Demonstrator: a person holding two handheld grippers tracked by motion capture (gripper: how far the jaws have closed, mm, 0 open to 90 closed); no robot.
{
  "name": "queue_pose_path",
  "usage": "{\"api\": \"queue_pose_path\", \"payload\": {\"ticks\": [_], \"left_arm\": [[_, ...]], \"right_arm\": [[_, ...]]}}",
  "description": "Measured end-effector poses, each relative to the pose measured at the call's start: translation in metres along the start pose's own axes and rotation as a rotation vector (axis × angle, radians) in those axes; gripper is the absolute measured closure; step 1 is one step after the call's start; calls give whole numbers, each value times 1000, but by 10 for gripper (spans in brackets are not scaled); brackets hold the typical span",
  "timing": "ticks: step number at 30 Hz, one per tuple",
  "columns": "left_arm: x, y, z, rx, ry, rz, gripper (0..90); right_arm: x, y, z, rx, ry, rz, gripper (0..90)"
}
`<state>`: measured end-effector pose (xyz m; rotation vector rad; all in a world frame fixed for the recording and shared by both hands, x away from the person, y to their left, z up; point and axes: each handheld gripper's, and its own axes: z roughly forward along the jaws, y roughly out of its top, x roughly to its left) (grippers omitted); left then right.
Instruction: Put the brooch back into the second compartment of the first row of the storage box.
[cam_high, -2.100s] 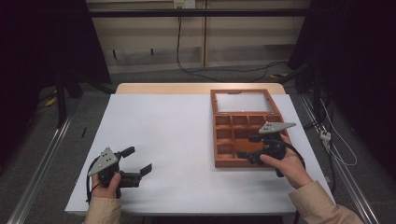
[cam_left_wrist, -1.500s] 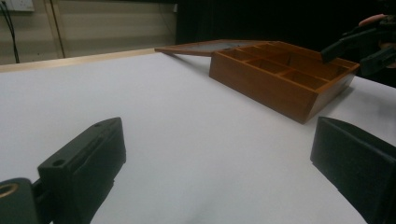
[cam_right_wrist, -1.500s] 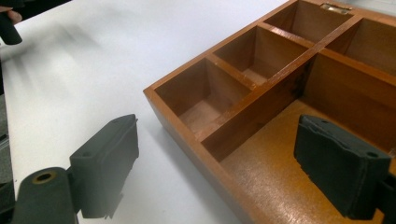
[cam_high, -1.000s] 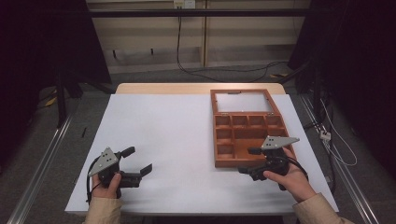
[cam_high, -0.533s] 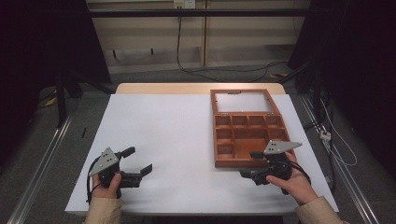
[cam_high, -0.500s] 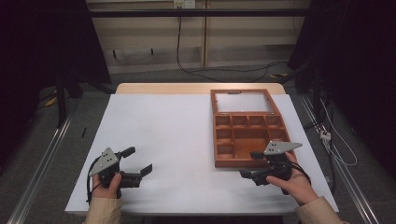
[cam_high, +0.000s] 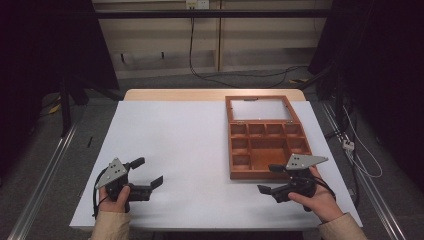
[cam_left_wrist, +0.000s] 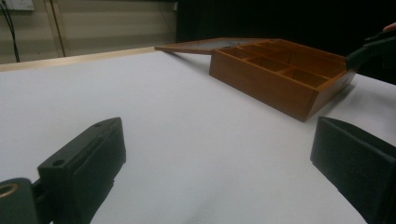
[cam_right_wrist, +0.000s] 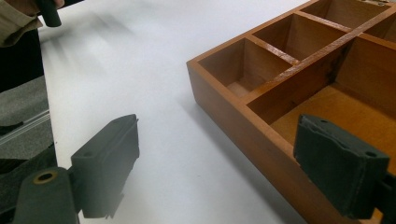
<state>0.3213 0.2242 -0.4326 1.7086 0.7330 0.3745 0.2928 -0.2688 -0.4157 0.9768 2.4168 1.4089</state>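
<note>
A brown wooden box (cam_high: 267, 150) with several empty compartments sits at the table's right, its glazed lid (cam_high: 260, 109) swung open and lying flat behind it. My right gripper (cam_high: 267, 178) hovers just in front of the box's near wall, jaws spread wide and empty. In the right gripper view (cam_right_wrist: 224, 172), one jaw stands over the white table and the other over the box (cam_right_wrist: 289, 93), touching nothing. My left gripper (cam_high: 148, 171) rests open near the front left edge. Its own view (cam_left_wrist: 219, 177) looks across bare table toward the box (cam_left_wrist: 280, 79).
A white sheet (cam_high: 190, 140) covers the table, with a strip of bare wood (cam_high: 210, 94) at the far edge. Metal rails (cam_high: 45, 170) run along the floor on both sides. Cables (cam_high: 360, 160) trail on the floor to the right.
My right gripper has drawn back from the box's front right corner toward the near table edge, still open. The left gripper has stayed where it was.
</note>
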Motion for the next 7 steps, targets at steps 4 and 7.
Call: {"api": "queue_pose_path", "payload": {"ticks": [4,7], "left_arm": [[0,0,1,4,-2,3,30],[1,0,1,6,-1,0,30]], "right_arm": [[0,-2,-1,-2,3,-1,139],[-1,-4,-1,-7,3,4,139]]}}
